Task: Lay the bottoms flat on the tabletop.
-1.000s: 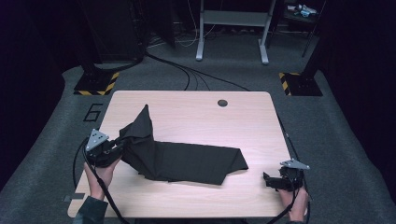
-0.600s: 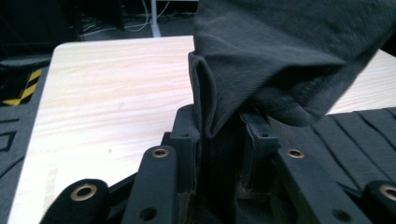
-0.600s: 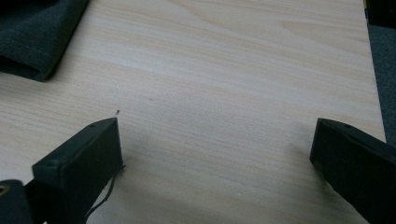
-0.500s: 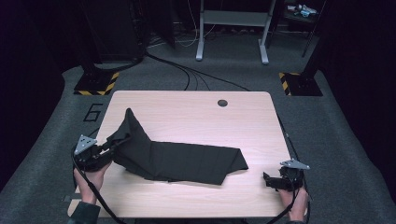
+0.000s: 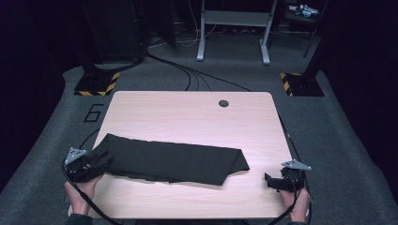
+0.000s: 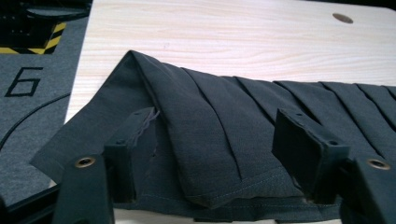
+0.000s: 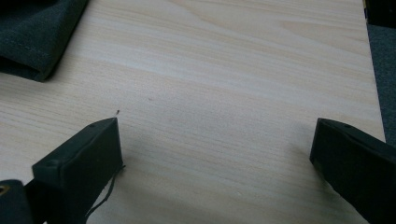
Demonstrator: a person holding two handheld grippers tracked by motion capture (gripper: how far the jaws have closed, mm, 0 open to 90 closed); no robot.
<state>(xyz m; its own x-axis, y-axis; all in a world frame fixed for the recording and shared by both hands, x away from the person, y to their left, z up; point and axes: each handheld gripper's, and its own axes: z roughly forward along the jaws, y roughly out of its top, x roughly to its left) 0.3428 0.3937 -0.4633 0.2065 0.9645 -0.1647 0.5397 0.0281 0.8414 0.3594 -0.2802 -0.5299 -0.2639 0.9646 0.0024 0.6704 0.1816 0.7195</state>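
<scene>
The left claw has just been opening – its jaws wide, the black cloth now dropped flat on the surface, fold complete; the right claw waits wide.

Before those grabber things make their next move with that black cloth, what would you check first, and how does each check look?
1. Left gripper let go: ok; its jaws have just been opening and stand apart over the black cloth.
2. Cloth flat on the table: ok in the high view, folded in a long strip.
3. Left corner on the table: not ok, it hangs over the edge.
4. Right gripper free: ok, jaws open over bare wood.
5. Layers underneath tidy: cannot tell.
</scene>
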